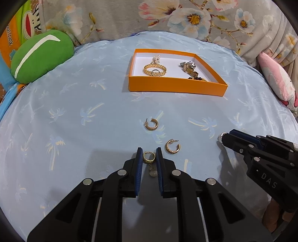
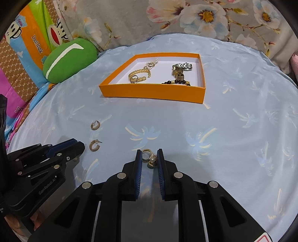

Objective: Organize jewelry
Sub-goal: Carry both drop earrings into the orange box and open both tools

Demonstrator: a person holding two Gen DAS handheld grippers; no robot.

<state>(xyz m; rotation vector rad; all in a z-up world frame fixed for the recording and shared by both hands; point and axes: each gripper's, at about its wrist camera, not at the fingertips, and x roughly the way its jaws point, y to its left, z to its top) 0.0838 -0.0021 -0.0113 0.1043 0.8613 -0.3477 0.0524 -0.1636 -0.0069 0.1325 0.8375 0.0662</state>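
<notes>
An orange box [image 1: 177,87] [image 2: 152,92] on the blue cloth holds a gold bracelet [image 1: 155,70], a ring, a watch [image 1: 189,68] and dark beads. Two gold hoop earrings [image 1: 151,124] [image 1: 172,146] lie loose on the cloth; they also show in the right wrist view [image 2: 95,125] [image 2: 94,145]. My left gripper [image 1: 149,154] is closed against a gold pearl-drop earring [image 1: 149,158]. My right gripper [image 2: 149,156] is closed against a matching pearl-drop earring [image 2: 150,158]. Both earrings sit at cloth level.
A green cushion [image 1: 41,55] lies at the back left. A pink pillow [image 1: 277,82] lies at the right. Floral fabric [image 1: 167,16] rises behind the bed. Each gripper shows in the other's view: the right gripper [image 1: 260,154] and the left gripper [image 2: 42,160].
</notes>
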